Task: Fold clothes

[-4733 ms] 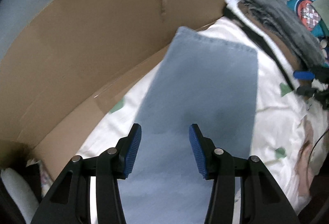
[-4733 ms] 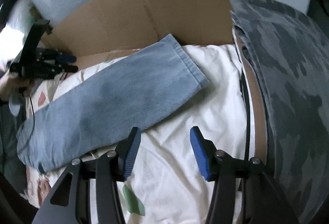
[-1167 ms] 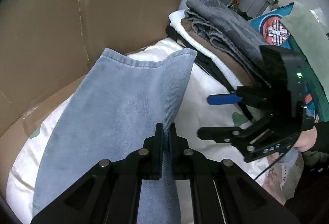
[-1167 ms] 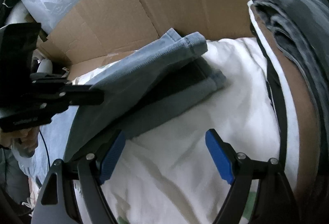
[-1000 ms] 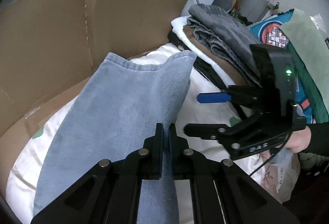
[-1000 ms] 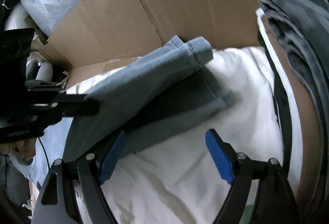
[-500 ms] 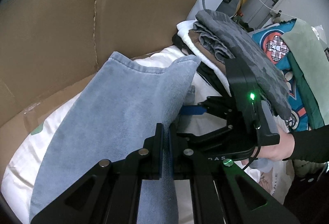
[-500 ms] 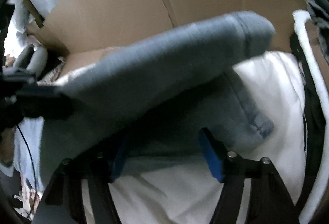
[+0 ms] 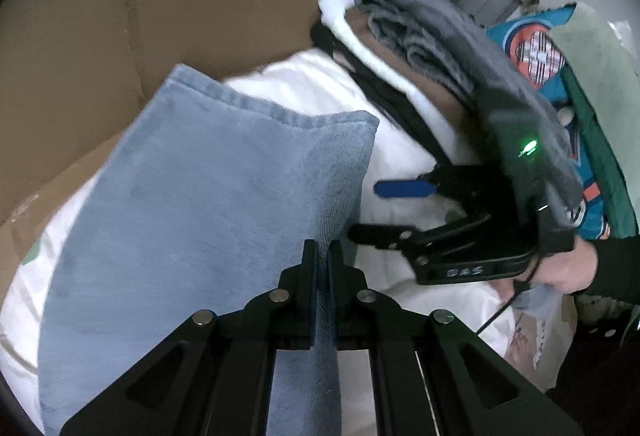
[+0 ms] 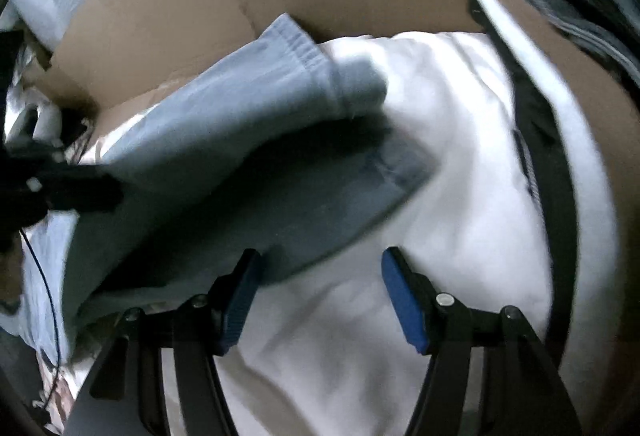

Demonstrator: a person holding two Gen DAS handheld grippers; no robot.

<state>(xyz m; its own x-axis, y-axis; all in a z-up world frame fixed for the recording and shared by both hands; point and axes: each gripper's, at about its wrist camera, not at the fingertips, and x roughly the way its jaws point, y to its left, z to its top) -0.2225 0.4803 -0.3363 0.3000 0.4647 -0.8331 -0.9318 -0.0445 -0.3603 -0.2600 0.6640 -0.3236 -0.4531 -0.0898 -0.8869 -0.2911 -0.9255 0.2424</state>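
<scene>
Pinching the edge of the light blue denim trouser leg (image 9: pixel 208 204), your left gripper (image 9: pixel 323 268) has its jaws pressed together on the fabric, which lies raised over the white padded bedding (image 9: pixel 404 164). Its lower part is cut off by the frame. Your right gripper (image 10: pixel 316 296) is closing, jaws still spread, with the blurred denim edge between them; shadow hides the layer beneath. A stack of folded clothes (image 9: pixel 436 48) sits at the right.

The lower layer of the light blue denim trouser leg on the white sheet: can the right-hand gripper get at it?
Probably yes: the right gripper, closing, has the lower layer of the light blue denim trouser leg just ahead, nothing between.
</scene>
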